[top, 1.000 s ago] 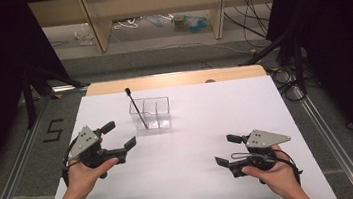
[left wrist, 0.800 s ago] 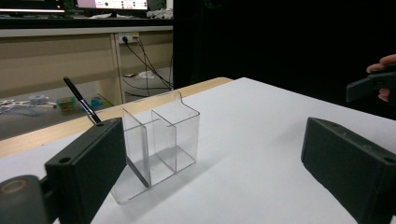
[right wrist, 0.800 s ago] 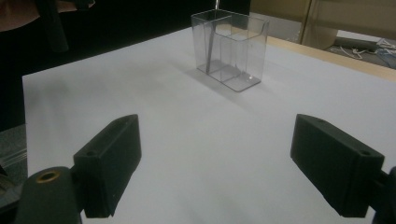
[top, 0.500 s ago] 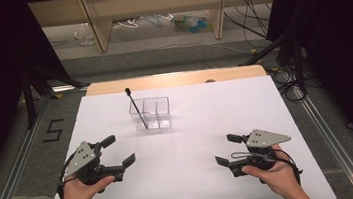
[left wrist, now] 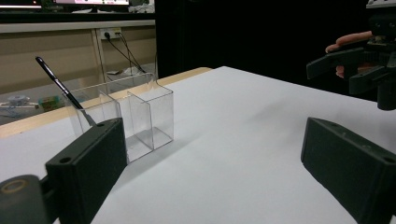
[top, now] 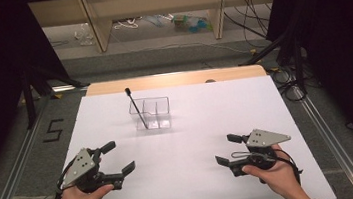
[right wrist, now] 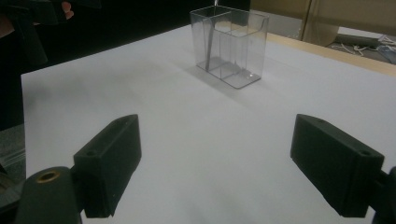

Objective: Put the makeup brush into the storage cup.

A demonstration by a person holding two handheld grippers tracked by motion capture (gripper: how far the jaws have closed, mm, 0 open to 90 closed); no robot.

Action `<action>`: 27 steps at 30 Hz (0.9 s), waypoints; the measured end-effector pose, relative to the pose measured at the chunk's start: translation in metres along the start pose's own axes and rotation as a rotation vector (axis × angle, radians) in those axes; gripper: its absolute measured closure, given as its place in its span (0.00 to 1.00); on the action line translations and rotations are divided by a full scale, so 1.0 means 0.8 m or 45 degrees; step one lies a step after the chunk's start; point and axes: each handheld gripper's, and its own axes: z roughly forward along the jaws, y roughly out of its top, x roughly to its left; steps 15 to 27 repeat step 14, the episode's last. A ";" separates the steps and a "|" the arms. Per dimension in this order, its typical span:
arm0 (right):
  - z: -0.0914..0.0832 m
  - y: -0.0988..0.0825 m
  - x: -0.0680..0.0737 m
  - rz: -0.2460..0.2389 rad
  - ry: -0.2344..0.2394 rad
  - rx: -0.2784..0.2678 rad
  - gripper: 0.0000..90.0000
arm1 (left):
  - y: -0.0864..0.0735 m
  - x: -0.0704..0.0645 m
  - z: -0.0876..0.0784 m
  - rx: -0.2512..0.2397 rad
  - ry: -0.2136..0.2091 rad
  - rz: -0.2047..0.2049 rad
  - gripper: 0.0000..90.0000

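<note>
We hold our left tongs [top: 115,159] low over the near left part of the white table [top: 203,126], and its jaws stand wide apart with nothing between them. Our right tongs [top: 230,149] sit over the near right part, and its jaws are wide apart too, with nothing in them. Both point in toward the middle of the table. Farther out, near the far middle, stands a clear box [top: 155,113] with a wall down its middle that makes two parts. A thin black stick [top: 136,108] leans in the left part, and its top pokes up and tips toward the far left. The other part looks bare. Both tongs are well apart from the box and do not touch it. We think the stick is already where it should be, so the work looks done, or nearly so.
</note>
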 end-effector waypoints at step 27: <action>-0.001 0.000 -0.002 -0.015 -0.024 -0.012 0.19 | -0.001 -0.001 0.004 0.018 -0.009 0.003 0.09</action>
